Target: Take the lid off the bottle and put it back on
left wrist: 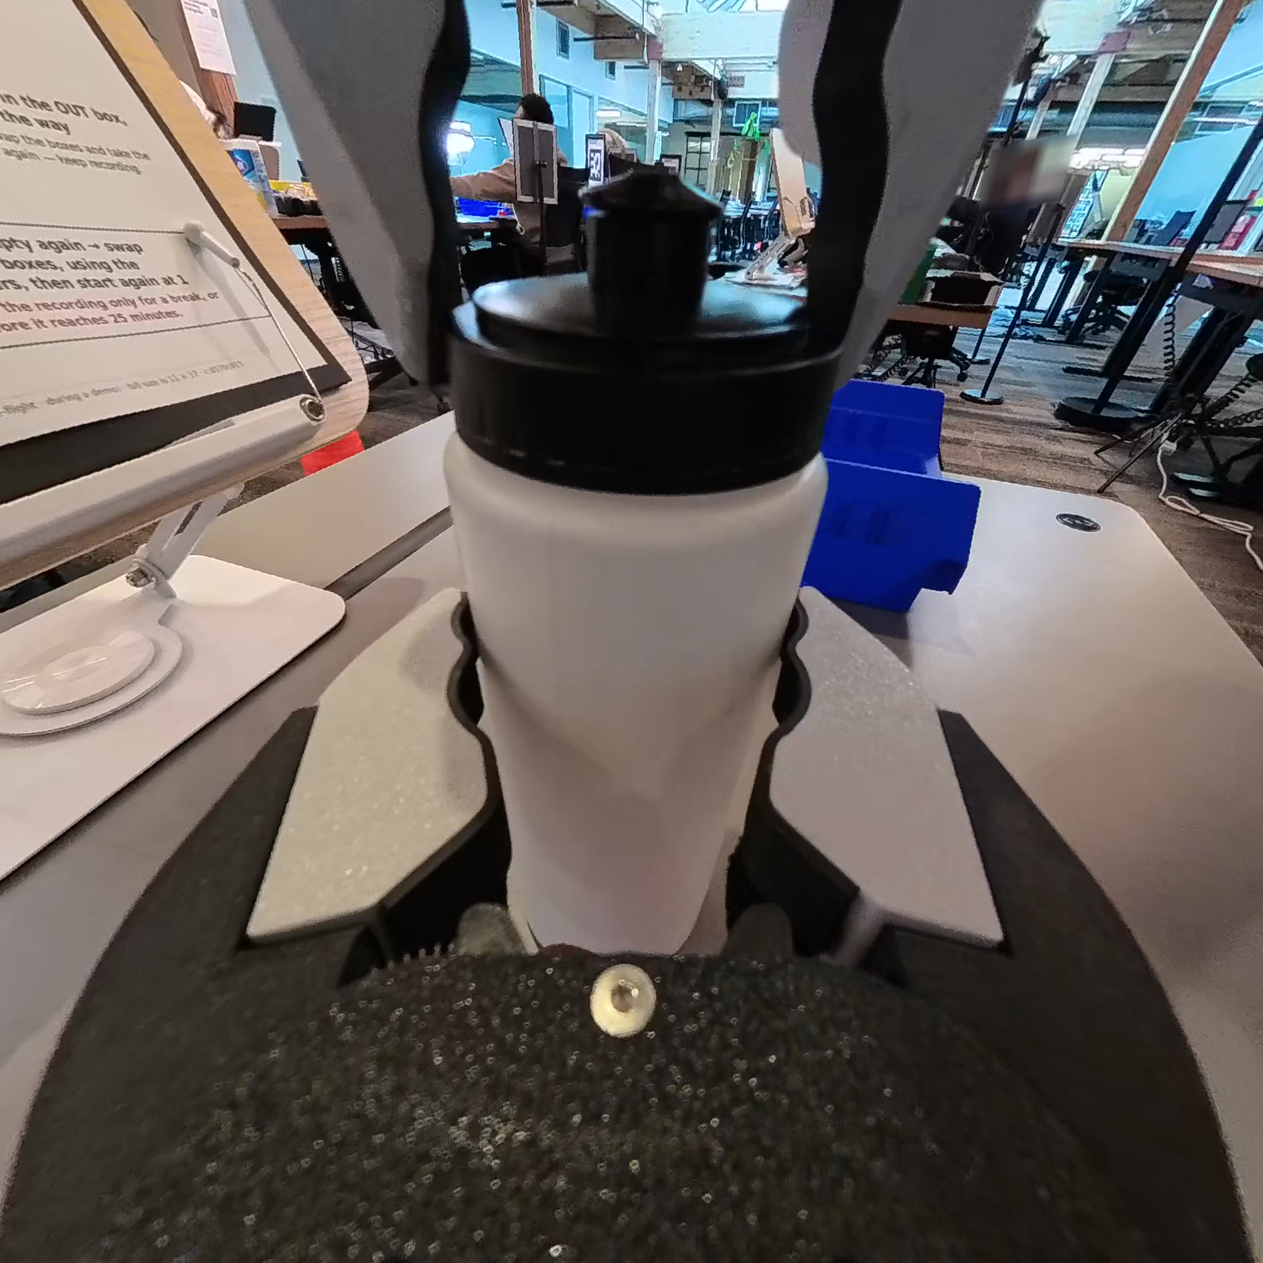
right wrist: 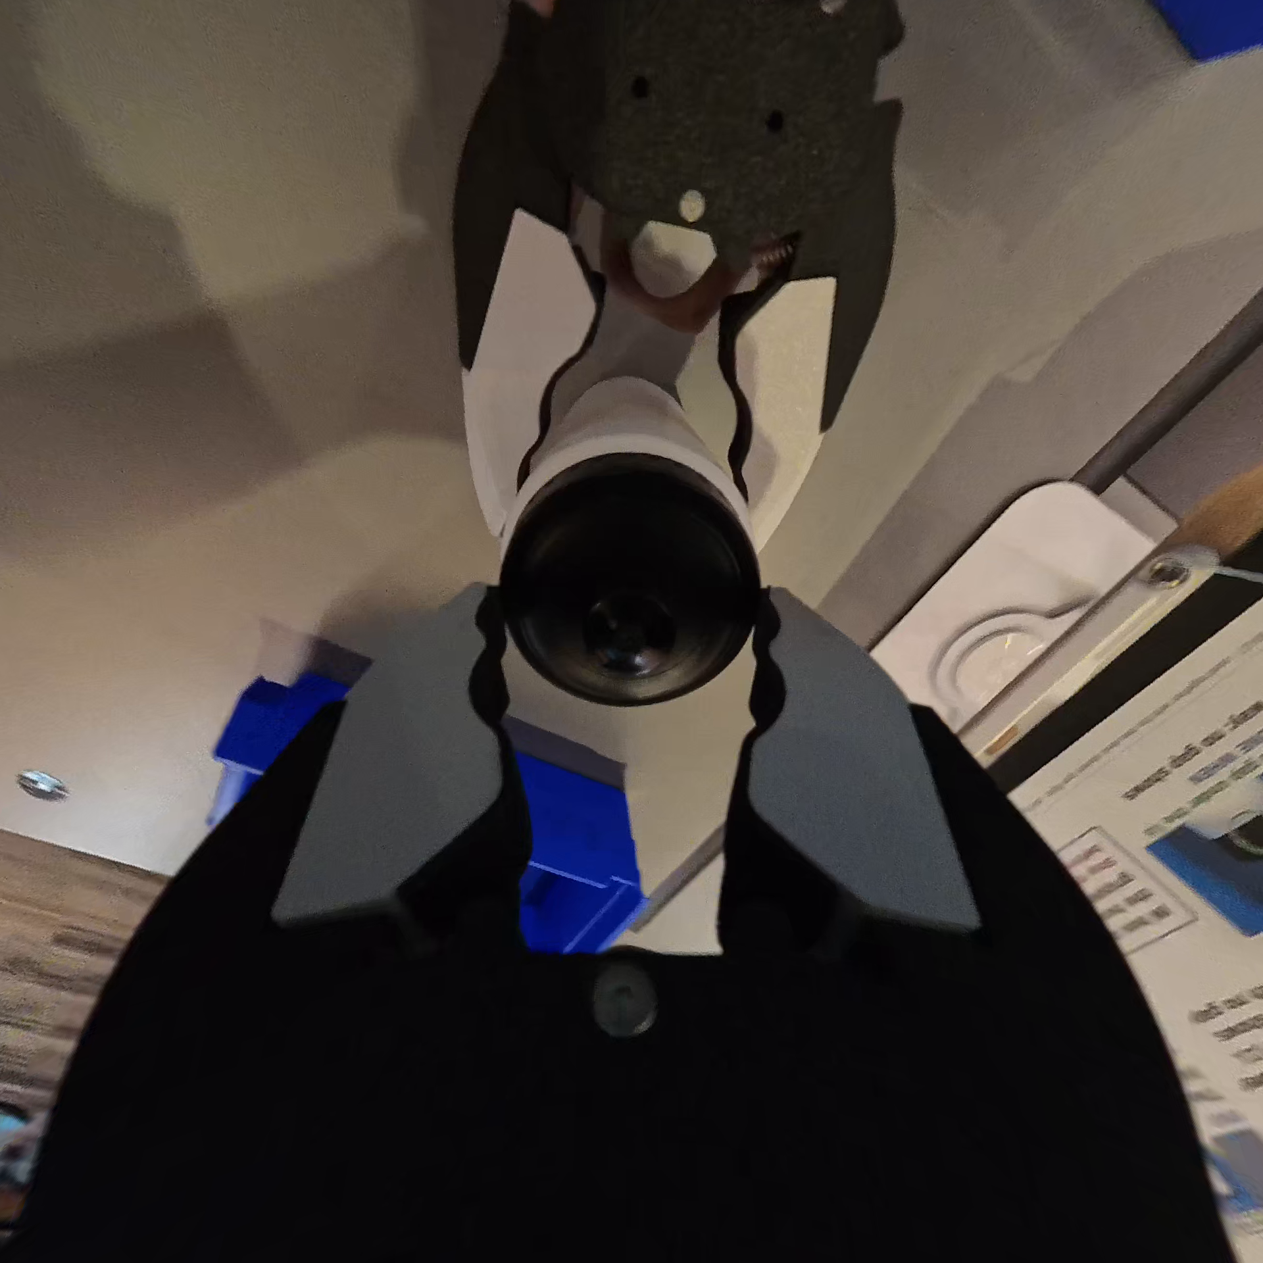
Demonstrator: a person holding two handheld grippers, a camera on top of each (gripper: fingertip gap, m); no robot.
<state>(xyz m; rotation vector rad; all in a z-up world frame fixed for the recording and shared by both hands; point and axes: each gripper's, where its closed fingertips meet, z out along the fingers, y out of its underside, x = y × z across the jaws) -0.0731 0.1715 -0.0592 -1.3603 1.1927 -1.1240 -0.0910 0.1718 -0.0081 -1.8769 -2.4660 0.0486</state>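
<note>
**Left wrist view and right wrist view: lid clamped from above, bottle braced below**

The black lid point(left wrist: 642, 396) is seated on the white bottle point(left wrist: 635, 615), which is held upright between the wavy pads of the left hand-held gripper point(left wrist: 629, 656); both pads are pressed against the bottle's body, low down near the palm of that gripper. The right hand-held gripper point(right wrist: 625, 642) is brought down over the top, and its two pads are closed on the sides of the lid point(right wrist: 629, 601), the spout being centred between them. Whether the lid has already been loosened cannot be told; it is judged that the unscrewing turn is in hand.

For the turn to be done well, the right gripper's axis should be kept in line with the bottle's axis, so that the lid is spun and not levered. The bottle should be kept firmly clamped by the left gripper, since a soft white wall may give and slip. The lid should be lifted straight up only once the thread is judged free.

Just beyond the left gripper's right finger a blue bin point(left wrist: 888, 506) stands on the worktop point(left wrist: 1093, 683); off its left finger, a tilted instruction board point(left wrist: 137, 273) on a white stand. Both should be cleared by the elbows of the turn.
</note>
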